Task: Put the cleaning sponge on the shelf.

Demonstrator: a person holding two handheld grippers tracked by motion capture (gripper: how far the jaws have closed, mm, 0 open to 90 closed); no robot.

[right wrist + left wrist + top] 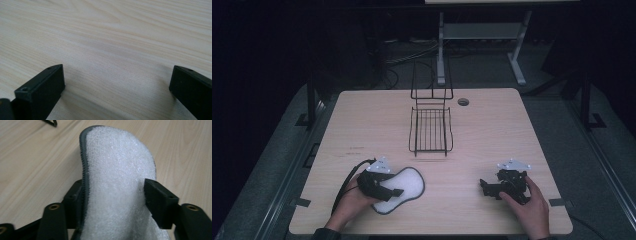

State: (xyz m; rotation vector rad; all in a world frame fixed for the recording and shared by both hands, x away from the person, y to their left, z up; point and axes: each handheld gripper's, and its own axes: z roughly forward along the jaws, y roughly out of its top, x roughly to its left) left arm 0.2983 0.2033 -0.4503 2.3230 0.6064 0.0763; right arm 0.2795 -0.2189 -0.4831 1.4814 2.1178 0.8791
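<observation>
A white fleecy insole (407,182) with a dark stitched rim lies on the wooden table (362,120) near its front left. My left gripper (393,192) reaches over it from the left. In the left gripper view the insole (117,165) stands between the two black jaws, bowed upward, with its dark rim against the left jaw and the right jaw pressed into the fleece. My left gripper (113,195) is shut on it. At the front right, my right gripper (485,188) rests in a hand with its jaws pointing left. It stands open (117,85) over bare wood.
A black wire rack (430,131) sits at the middle of the table, with an upright wire frame behind it. A round cable hole (463,101) is near the far edge. Beyond the table stands a grey desk frame (482,35) on a dark floor.
</observation>
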